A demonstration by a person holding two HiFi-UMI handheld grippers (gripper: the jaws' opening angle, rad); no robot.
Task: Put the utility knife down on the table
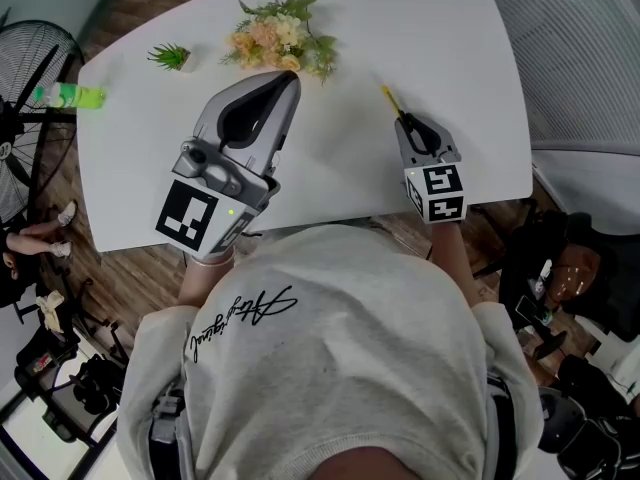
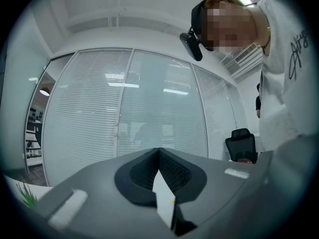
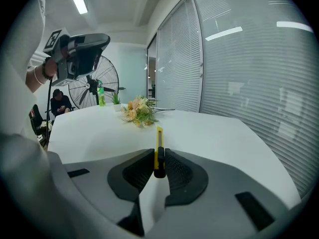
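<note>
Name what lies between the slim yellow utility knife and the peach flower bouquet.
Only bare white tabletop, shown in the right gripper view and head view.

Ahead of my right gripper [image 1: 405,120], jaws clamped on the utility knife [image 1: 389,96], the desk [image 1: 450,58] lies bare out to its far edge and right corner. Leftward the bunch of flowers [image 1: 280,40] blocks the way, with the small potted plant [image 1: 170,57] and green bottle [image 1: 68,96] beyond it. My left gripper [image 1: 288,78], jaws together, hangs above the desk just before the flowers.
</note>
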